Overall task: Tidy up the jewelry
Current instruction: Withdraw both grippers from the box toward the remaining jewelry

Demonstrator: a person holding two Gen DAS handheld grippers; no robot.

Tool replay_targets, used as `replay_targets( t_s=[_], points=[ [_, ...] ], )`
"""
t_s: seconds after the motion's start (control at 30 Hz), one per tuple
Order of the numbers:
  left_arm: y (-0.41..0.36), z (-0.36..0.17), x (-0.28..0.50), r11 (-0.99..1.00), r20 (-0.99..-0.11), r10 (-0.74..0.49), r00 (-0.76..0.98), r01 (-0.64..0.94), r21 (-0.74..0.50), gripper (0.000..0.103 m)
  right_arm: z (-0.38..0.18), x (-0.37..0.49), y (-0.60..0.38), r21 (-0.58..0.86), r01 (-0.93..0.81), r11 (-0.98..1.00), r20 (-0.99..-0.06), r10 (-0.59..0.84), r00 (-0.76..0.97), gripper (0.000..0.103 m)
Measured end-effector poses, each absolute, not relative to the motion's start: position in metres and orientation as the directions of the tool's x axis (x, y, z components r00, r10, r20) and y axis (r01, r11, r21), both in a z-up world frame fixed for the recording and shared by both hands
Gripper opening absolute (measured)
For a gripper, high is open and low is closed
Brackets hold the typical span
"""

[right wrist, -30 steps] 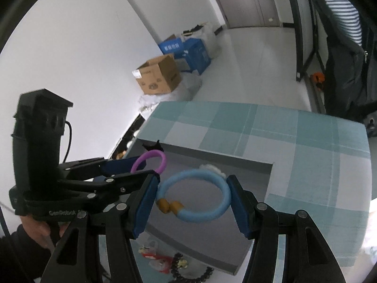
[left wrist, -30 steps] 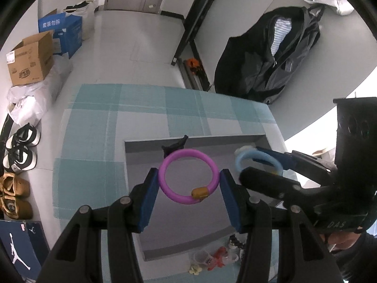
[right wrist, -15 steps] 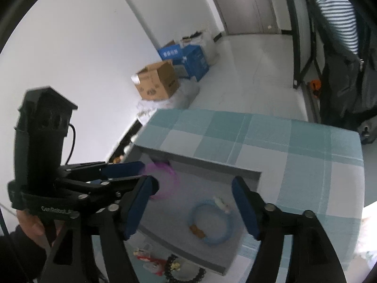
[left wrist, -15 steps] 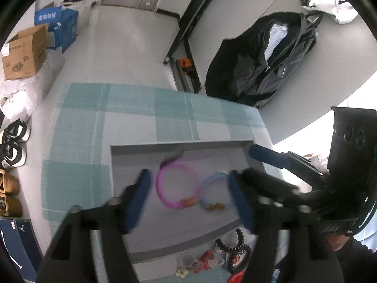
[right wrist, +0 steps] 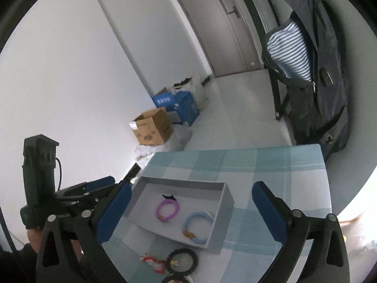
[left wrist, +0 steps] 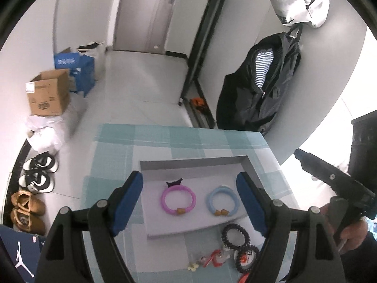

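A purple bracelet (left wrist: pixel 178 198) and a light blue bracelet (left wrist: pixel 222 201) lie side by side in a shallow grey box (left wrist: pixel 150 212) on the checked tablecloth. Both also show in the right wrist view, the purple bracelet (right wrist: pixel 167 210) and the blue bracelet (right wrist: pixel 197 227) in the box (right wrist: pixel 179 184). A small black piece (left wrist: pixel 174 183) lies behind the purple one. My left gripper (left wrist: pixel 189 202) is open and empty, raised above the box. My right gripper (right wrist: pixel 188 212) is open and empty, also raised above it.
Black coil hair ties (left wrist: pixel 235 233), a red ornament (left wrist: pixel 213 259) and other small pieces lie on the cloth (left wrist: pixel 113 146) in front of the box. Cardboard boxes (left wrist: pixel 48 94), shoes (left wrist: pixel 37 174) and a hanging jacket (left wrist: pixel 259 82) stand around the table.
Both grippers opened and let their bracelets go into the grey box, then drew back and up. The purple and blue bracelets now lie flat in the box.
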State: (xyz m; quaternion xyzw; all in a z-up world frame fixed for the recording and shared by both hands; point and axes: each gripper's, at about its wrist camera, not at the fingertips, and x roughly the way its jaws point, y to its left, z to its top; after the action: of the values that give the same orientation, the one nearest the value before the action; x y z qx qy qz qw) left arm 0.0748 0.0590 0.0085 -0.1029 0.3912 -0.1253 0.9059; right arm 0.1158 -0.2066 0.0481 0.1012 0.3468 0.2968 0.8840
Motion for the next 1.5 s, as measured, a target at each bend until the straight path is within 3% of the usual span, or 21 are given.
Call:
replay_targets(
  t_s=[0.3, 0.4, 0.87, 1.17, 1.5],
  points=[
    [0.056, 0.007, 0.05, 0.97, -0.696, -0.208, 0.687, 0.054, -0.237, 0.078, 0.047, 0.085, -0.209, 0.351, -0.468, 0.811, -0.551, 0.583, 0.597, 0.103],
    [0.055, 0.003, 0.041, 0.972, -0.706, -0.194, 0.681, 0.036, -0.232, 0.083, 0.045, 0.072, -0.209, 0.34, -0.46, 0.82, -0.57, 0.569, 0.594, 0.103],
    [0.023, -0.005, 0.002, 0.974, -0.733, -0.216, 0.645, 0.094, -0.204, 0.084, 0.029, 0.036, -0.218, 0.295, -0.406, 0.865, -0.631, 0.495, 0.597, 0.103],
    [0.005, -0.034, -0.01, 0.96, -0.811, -0.281, 0.514, 0.14, -0.244, 0.084, 0.012, 0.028, -0.231, 0.28, -0.333, 0.9, -0.692, 0.43, 0.58, 0.103],
    [-0.033, -0.062, -0.021, 0.965, -0.883, -0.212, 0.419, 0.232, -0.121, 0.084, -0.001, 0.022, -0.251, 0.249, -0.3, 0.921, -0.732, 0.381, 0.564, 0.103]
  ],
)
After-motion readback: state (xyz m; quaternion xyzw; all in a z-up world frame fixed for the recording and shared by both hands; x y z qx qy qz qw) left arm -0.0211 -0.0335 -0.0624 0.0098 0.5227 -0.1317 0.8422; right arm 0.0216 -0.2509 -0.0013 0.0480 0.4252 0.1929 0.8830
